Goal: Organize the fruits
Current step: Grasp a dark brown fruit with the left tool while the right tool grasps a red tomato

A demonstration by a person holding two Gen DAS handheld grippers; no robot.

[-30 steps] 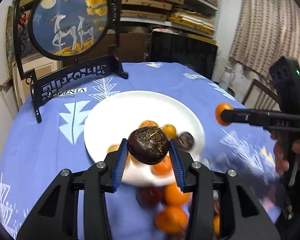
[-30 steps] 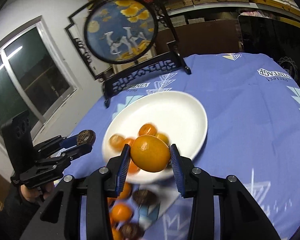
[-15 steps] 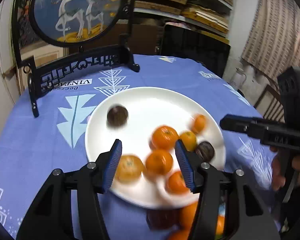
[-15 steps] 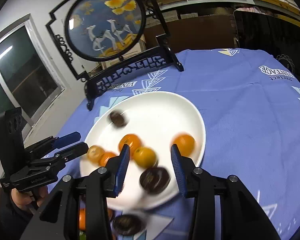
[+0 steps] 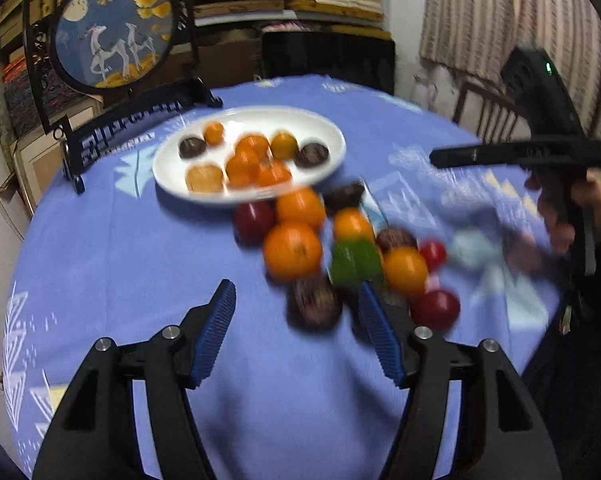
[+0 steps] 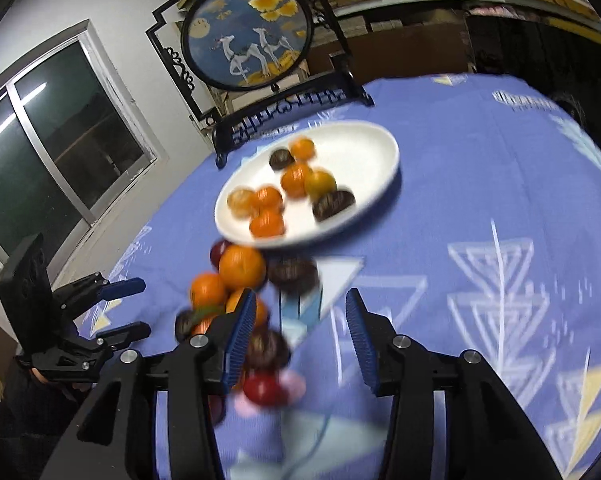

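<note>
The counter (image 5: 120, 280) wears a blue patterned cloth, with a round framed picture (image 5: 112, 32) standing at its far edge. A white plate (image 5: 168, 168) holds oranges and dark fruits. Loose fruit (image 5: 292, 250) (blurred) lies in a heap just beside the plate's near rim. The left claw (image 5: 296, 336) and right claw (image 6: 300, 344) both gape wide, holding nothing.

On the one white plate (image 5: 172, 168): six orange citrus fruits (image 5: 252, 145) and two dark brown fruits (image 5: 191, 147). Loose on the table (image 5: 120, 264), lower centre of frame: four oranges (image 5: 292, 250), roughly three red fruits (image 5: 434, 308), several dark ones (image 5: 314, 300), too blurred for exact count.
</note>
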